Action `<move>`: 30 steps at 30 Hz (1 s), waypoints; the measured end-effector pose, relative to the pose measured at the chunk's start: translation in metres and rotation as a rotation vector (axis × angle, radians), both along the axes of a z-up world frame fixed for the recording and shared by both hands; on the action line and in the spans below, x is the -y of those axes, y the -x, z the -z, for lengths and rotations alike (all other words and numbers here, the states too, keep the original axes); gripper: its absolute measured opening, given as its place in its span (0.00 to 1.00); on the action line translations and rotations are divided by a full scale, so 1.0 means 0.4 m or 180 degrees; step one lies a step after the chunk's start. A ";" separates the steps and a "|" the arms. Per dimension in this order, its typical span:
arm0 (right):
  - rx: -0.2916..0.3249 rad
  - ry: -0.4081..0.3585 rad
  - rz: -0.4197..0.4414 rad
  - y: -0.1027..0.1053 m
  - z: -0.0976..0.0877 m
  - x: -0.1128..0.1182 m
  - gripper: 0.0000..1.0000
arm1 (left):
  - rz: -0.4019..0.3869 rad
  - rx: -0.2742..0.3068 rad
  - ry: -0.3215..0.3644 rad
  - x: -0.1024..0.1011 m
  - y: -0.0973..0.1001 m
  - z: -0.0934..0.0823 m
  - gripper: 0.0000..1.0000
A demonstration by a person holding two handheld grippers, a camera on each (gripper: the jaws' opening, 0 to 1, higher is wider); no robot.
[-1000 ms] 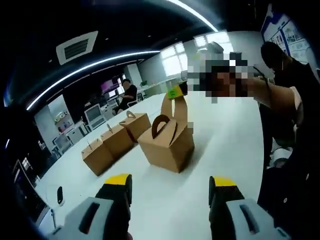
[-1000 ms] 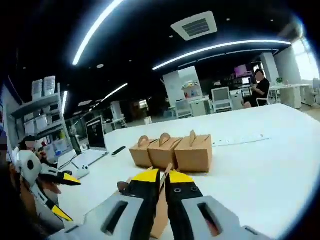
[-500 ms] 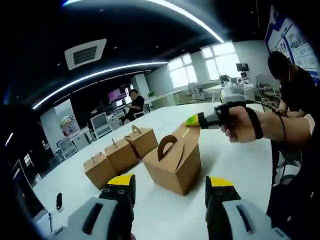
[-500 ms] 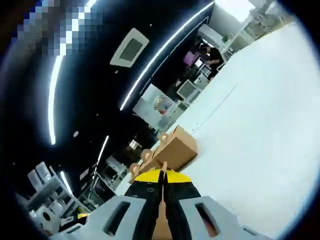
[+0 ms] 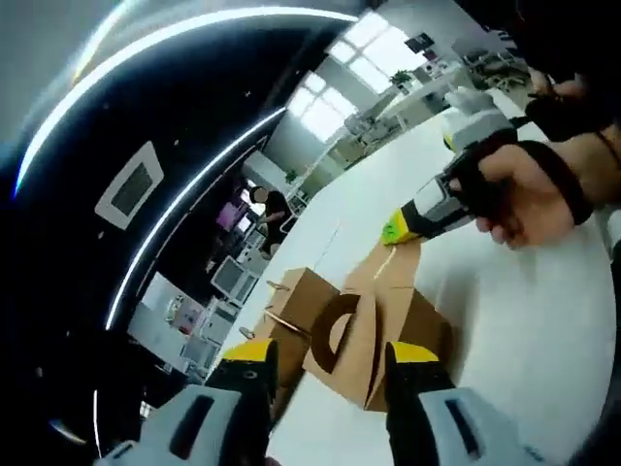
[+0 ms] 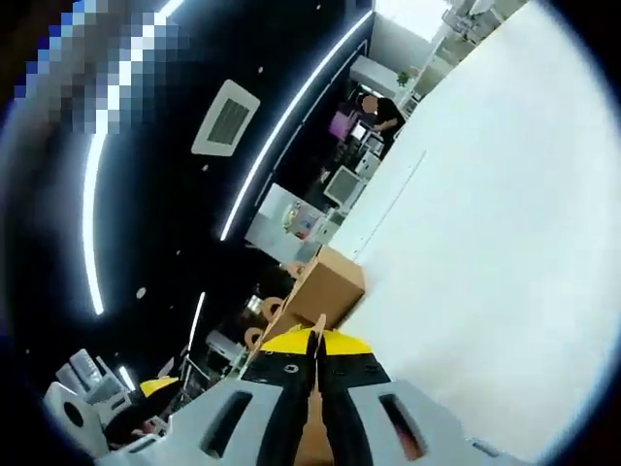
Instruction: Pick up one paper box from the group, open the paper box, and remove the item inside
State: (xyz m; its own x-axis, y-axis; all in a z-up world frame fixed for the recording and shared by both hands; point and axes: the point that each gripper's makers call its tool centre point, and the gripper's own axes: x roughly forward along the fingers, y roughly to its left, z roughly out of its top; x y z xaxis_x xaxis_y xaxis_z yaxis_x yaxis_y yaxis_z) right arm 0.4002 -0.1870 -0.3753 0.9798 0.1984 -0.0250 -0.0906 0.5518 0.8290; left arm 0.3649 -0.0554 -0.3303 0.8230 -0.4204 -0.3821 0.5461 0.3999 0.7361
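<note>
right tool point(image 6: 315, 351) clamping box flap point(image 6: 315, 328), box point(image 5: 374, 325) mostly hidden

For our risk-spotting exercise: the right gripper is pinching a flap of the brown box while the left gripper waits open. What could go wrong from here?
1. The right gripper pinches only the thin flap; pulling could tear it.
2. The left gripper is open, so nothing steadies the paper box; it may lift or tip.
3. It could knock the neighbouring boxes.

Grey tool point(image 5: 325, 361) bodies, yellow-tipped black jaws; black wrist strap point(image 5: 568, 184)
</note>
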 end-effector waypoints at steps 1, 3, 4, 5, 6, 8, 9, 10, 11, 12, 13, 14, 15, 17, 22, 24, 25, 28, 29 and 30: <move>0.0008 -0.0006 0.0003 0.001 -0.001 0.001 0.03 | -0.0003 -0.0006 -0.0005 0.009 0.000 0.002 0.45; 0.0027 -0.0005 0.0010 0.005 -0.003 0.002 0.03 | -0.0040 0.0019 0.0032 0.017 -0.003 -0.005 0.45; 0.0033 -0.0008 0.0012 0.005 -0.004 0.002 0.03 | -0.0066 0.0055 0.0021 0.019 -0.004 -0.005 0.44; 0.0042 -0.0009 0.0014 0.006 -0.005 0.003 0.03 | -0.0096 0.0083 0.0011 0.017 -0.005 -0.006 0.43; 0.0049 -0.0005 0.0013 0.007 -0.005 0.003 0.03 | -0.0120 0.0115 0.0014 0.018 -0.013 -0.009 0.40; 0.0063 0.0003 0.0003 0.008 -0.006 0.004 0.03 | -0.0151 0.0143 0.0021 0.018 -0.009 -0.010 0.35; 0.0064 -0.0004 0.0002 0.007 -0.006 0.005 0.03 | -0.0162 0.0130 0.0028 0.019 -0.005 -0.008 0.35; 0.0069 -0.0014 -0.0003 0.007 -0.007 0.006 0.03 | -0.0148 0.0123 0.0027 0.026 -0.003 -0.005 0.32; 0.0074 -0.0017 -0.0009 0.007 -0.008 0.005 0.03 | -0.0151 0.0126 0.0006 0.027 0.001 -0.001 0.31; 0.0082 -0.0014 -0.0009 0.007 -0.010 0.005 0.03 | -0.0127 0.0124 -0.0021 0.030 -0.001 0.004 0.30; 0.0092 -0.0011 -0.0010 0.007 -0.012 0.005 0.03 | -0.0138 0.0144 -0.0049 0.030 -0.001 0.005 0.28; 0.0100 -0.0009 -0.0010 0.007 -0.014 0.005 0.03 | -0.0103 0.0161 -0.0107 0.034 -0.001 0.009 0.26; 0.0108 -0.0014 -0.0015 0.006 -0.016 0.004 0.03 | -0.0009 0.0169 -0.0226 0.040 0.005 0.014 0.21; 0.0116 -0.0012 -0.0018 0.006 -0.019 0.004 0.03 | 0.0011 0.0134 -0.0257 0.048 0.013 0.027 0.17; 0.0133 -0.0005 -0.0025 0.004 -0.022 0.004 0.03 | 0.0092 0.0099 -0.0372 0.067 0.003 0.031 0.20; 0.0136 -0.0003 -0.0024 0.004 -0.022 0.004 0.03 | 0.0092 0.0067 -0.0397 0.069 -0.002 0.030 0.20; 0.0139 0.0000 -0.0024 0.003 -0.022 0.003 0.03 | 0.0088 0.0060 -0.0405 0.070 -0.004 0.032 0.20; 0.0148 0.0008 -0.0024 0.003 -0.024 0.002 0.03 | 0.0061 0.0065 -0.0531 0.070 -0.009 0.038 0.19; 0.0151 0.0011 -0.0023 0.003 -0.024 0.002 0.03 | 0.0060 0.0085 -0.0550 0.071 -0.012 0.038 0.19; 0.0154 0.0012 -0.0025 0.003 -0.025 0.002 0.03 | 0.0046 0.0098 -0.0586 0.066 -0.014 0.038 0.19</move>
State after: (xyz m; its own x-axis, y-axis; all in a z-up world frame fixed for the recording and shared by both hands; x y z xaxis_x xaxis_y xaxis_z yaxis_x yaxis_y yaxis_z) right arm 0.3992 -0.1880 -0.3652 0.9783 0.2060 0.0217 -0.1349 0.5540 0.8215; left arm 0.3705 -0.0817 -0.3456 0.8299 -0.3574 -0.4285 0.5269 0.2492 0.8126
